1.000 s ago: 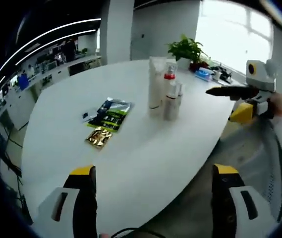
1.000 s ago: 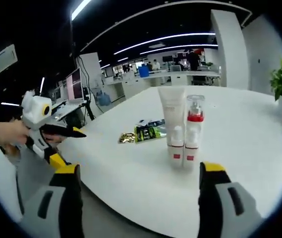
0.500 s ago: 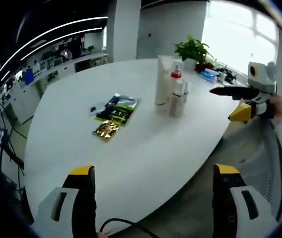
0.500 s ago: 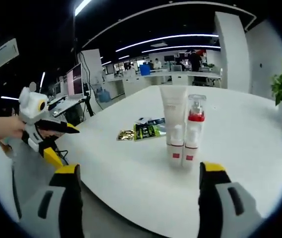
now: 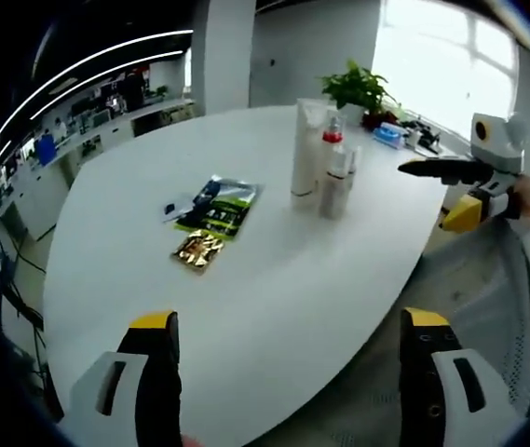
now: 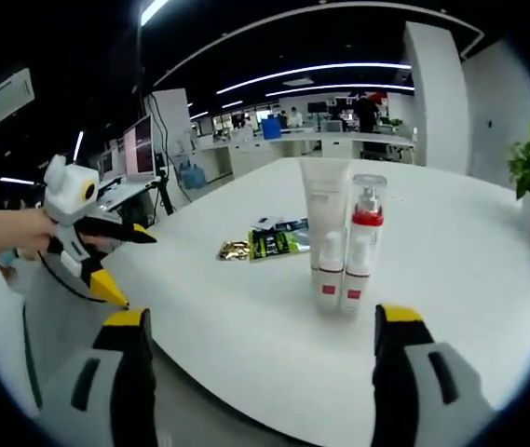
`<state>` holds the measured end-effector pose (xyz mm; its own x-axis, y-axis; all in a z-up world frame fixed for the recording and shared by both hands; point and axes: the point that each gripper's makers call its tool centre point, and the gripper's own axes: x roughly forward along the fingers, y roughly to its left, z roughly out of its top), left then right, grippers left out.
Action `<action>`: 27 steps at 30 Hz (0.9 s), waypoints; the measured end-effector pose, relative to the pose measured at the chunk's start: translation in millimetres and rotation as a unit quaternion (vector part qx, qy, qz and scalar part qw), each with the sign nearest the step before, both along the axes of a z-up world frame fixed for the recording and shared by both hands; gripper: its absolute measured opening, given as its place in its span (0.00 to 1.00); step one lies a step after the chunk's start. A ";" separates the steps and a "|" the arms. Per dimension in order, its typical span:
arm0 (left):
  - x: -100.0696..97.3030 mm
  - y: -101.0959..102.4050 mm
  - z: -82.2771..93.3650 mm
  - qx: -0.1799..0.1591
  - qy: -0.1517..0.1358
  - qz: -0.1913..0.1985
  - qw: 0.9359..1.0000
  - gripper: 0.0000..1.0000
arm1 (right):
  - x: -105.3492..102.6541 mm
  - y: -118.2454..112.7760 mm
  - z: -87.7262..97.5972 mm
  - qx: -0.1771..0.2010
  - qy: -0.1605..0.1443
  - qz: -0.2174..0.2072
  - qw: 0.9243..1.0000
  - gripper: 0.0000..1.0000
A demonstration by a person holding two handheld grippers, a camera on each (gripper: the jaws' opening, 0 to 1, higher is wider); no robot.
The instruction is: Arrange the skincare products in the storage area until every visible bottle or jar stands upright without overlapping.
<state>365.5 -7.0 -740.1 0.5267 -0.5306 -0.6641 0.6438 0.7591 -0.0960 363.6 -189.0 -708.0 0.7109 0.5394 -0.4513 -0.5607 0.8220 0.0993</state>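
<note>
- tabletop: white, glossy, rounded; both grippers are off its near edge, over the floor.
- bottles: a tight upright cluster well in from the near edge, toward the far, window side in the left gripper view. a tall white tube stands on its cap, just beside a pump bottle with a red collar and clear cap; two small white bottles with red labels stand touching in front of them. none lying down that i can see.
- a green sachet and a gold sachet lie flat, apart from the cluster, nearer the tabletop middle; a small dark packet sits by the green one.
- far edge: potted plant, blue box.
- left gripper: jaws wide apart, nothing between them. also seen in the right gripper view, held in a hand, jaws spread.
- right gripper: jaws wide apart, empty. seen in the left gripper view past the tabletop's edge, jaws spread.
- room: open office, ceiling light strips, rows of desks with monitors, white column, bright window behind the plant.
</note>
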 end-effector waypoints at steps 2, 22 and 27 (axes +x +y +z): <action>4.1 -1.2 0.7 0.003 0.000 -0.005 1.000 0.96 | 0.1 -0.2 -0.4 -0.001 0.001 -0.001 1.000 0.99; 64.3 -20.1 -9.5 0.053 -0.001 -0.078 0.996 0.95 | 1.0 -0.5 -7.0 -0.010 0.015 0.002 1.000 0.98; 79.7 -29.6 -12.9 0.063 0.001 -0.100 0.993 0.95 | 1.6 -1.6 -8.2 -0.009 0.019 -0.001 1.000 0.98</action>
<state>445.2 -36.6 -752.9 0.4189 -0.5365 -0.7326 0.7824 0.6227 -0.0087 365.2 -190.6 -716.3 0.6950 0.5286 -0.4874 -0.5546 0.8255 0.1045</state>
